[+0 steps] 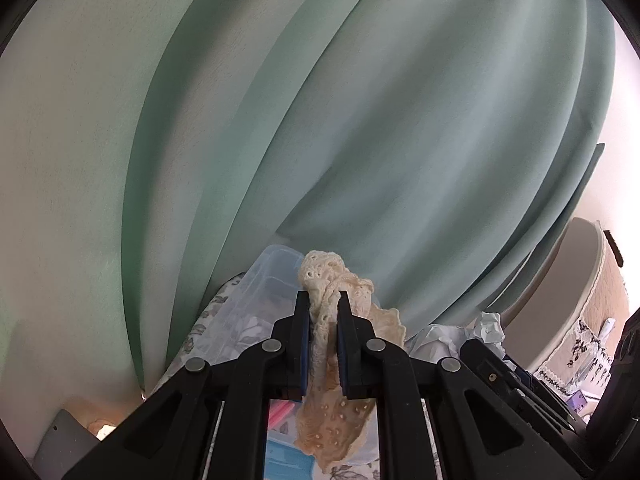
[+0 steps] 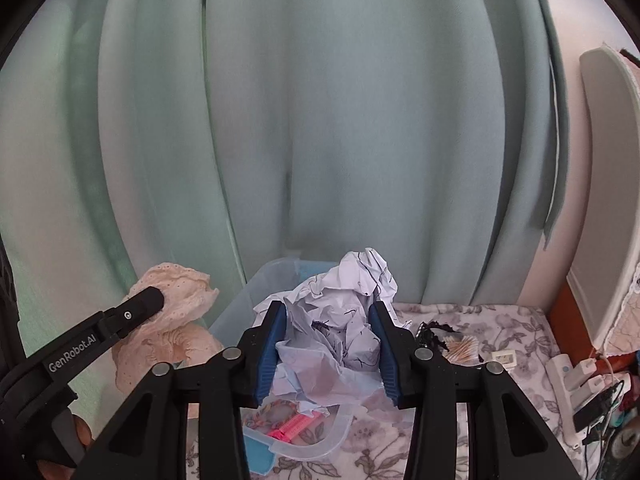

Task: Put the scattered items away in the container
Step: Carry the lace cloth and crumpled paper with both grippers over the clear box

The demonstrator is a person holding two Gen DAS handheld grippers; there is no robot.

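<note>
Between my left gripper's (image 1: 324, 312) fingers I hold the lace (image 1: 336, 280), pinched narrow at mid-length; its long axis runs along the fingers, tail drooping below. It looks soft, light and limp, so a bunched grip suits. My right gripper (image 2: 328, 316) clamps the paper (image 2: 340, 320), crumpled and springy, with no clear axis. Beyond both fingertips sits the bin (image 2: 256, 280).

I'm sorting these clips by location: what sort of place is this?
Probably a bedroom at home: long pale green curtains hang behind a grey floral blanket, beside a padded white headboard. A clear plastic storage container sits on the blanket.
</note>
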